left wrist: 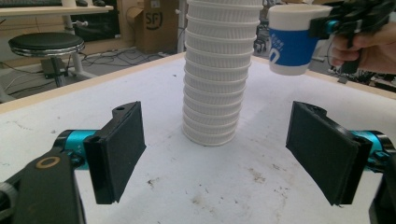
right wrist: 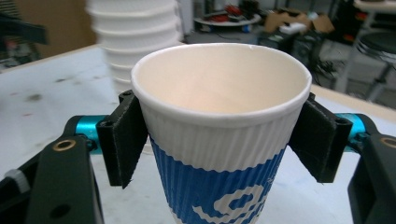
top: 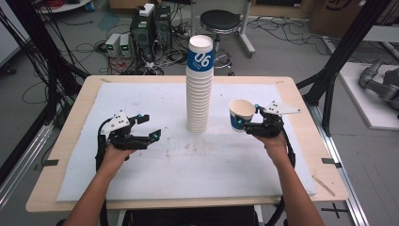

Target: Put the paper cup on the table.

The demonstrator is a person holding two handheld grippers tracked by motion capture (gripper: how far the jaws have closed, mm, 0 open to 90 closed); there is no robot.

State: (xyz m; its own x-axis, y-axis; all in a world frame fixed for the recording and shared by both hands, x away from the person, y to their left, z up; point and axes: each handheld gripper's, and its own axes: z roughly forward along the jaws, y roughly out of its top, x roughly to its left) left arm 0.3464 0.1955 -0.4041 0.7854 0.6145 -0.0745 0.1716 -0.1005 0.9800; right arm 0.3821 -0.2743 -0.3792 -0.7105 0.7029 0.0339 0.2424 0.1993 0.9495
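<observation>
I am clenching my right gripper (top: 249,120) around a single blue-and-white ribbed paper cup (top: 240,114), holding it upright and off the white foam-covered table (top: 141,179), just right of the tall stack of white ribbed paper cups (top: 198,92). My left gripper (top: 151,126) is hovering with its jaws spread wide and empty, left of the stack.

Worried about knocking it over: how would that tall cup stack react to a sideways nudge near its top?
The cup stack is tall on a narrow base, so it would likely tip or lean. Being nested paper cups, it is probably light, sliding easily on the white mat. The open left gripper sits close beside it.
</observation>
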